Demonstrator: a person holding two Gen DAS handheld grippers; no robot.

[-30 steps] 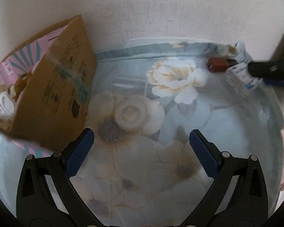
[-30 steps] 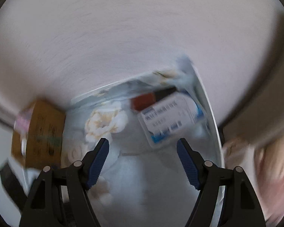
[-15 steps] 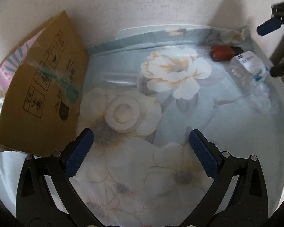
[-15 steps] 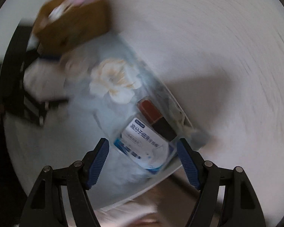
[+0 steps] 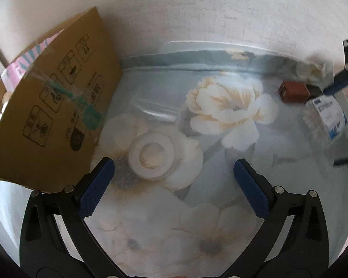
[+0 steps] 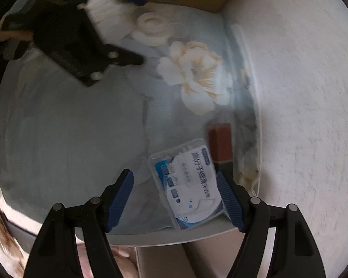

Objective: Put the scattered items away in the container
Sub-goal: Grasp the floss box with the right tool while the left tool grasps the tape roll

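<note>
Presently outstanding on the counter: tape roll, cotton-swab box, brown block; cardboard box part-filled; left tool and right tool both open, empty.

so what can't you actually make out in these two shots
- Cardboard box: the inside is hidden by its own wall in the left wrist view and cut off by the top edge in the right.
- Label print on the clear plastic case: blurred in both views.
- Red-brown block: blurred, identity unclear.
</note>
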